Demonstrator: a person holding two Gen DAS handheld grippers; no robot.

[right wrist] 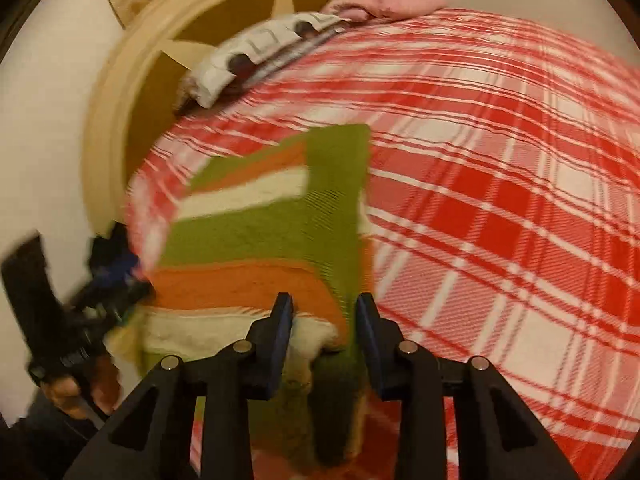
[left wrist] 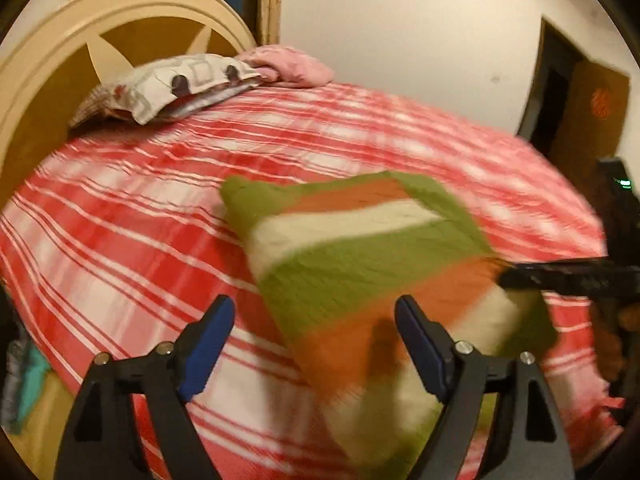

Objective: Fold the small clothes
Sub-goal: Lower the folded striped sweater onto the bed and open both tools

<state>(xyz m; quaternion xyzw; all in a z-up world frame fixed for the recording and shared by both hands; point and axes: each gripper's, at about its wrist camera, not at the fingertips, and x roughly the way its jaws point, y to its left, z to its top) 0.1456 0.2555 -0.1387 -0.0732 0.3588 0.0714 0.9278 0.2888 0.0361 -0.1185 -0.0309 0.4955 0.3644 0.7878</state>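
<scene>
A small knitted garment [left wrist: 360, 264] with green, orange and cream stripes lies partly folded on the red and white plaid bed [left wrist: 132, 240]. My left gripper [left wrist: 316, 328] is open, its blue pads either side of the garment's near left part, holding nothing. My right gripper [left wrist: 516, 276] shows at the garment's right edge in the left wrist view. In the right wrist view the garment [right wrist: 256, 240] fills the middle, and my right gripper [right wrist: 324, 320] has its fingers apart around the garment's near edge, with fabric between them. My left gripper [right wrist: 116, 276] is blurred at the garment's left edge.
A patterned pillow [left wrist: 168, 88] and a pink cloth [left wrist: 288, 66] lie at the head of the bed by the curved cream headboard [left wrist: 80, 40]. A dark doorway [left wrist: 576, 92] is at the right. The plaid bedcover [right wrist: 500, 200] stretches to the right.
</scene>
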